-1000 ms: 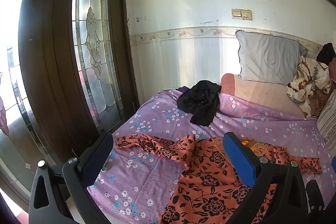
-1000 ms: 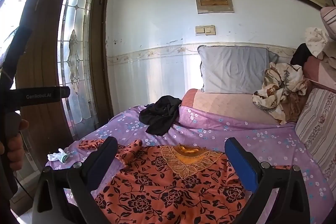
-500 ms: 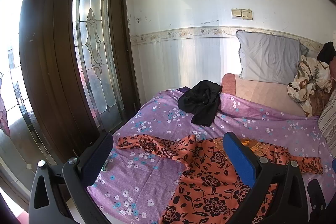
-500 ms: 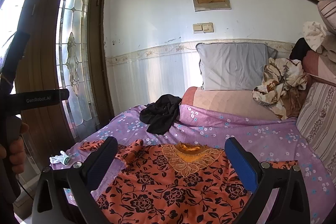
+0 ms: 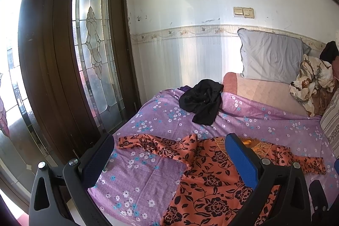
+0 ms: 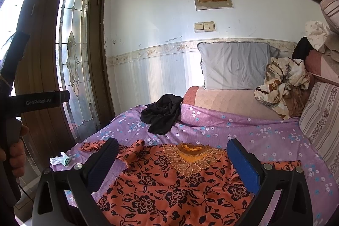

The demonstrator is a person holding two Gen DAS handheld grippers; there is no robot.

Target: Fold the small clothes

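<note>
An orange garment with black flowers (image 6: 175, 187) lies spread flat on the purple flowered bedsheet (image 6: 254, 132), its yellow embroidered neckline (image 6: 190, 154) toward the pillows. It also shows in the left wrist view (image 5: 214, 181), with one sleeve (image 5: 148, 144) stretched out to the left. My left gripper (image 5: 169, 154) is open and empty, held above the garment's left side. My right gripper (image 6: 172, 156) is open and empty, held above the garment's chest. A crumpled black garment (image 6: 163, 113) lies farther back on the bed.
A grey pillow (image 6: 235, 65) leans on the wall, with a pile of patterned cloth (image 6: 284, 86) to its right. A wooden glass-paned door (image 5: 70, 56) stands by the bed's left edge. A small white glove (image 6: 60, 160) lies at the bed's left corner.
Both grippers have lifted and drifted slightly, so the garment sits a little lower in each view. Both stay open. The clothes have not moved.
</note>
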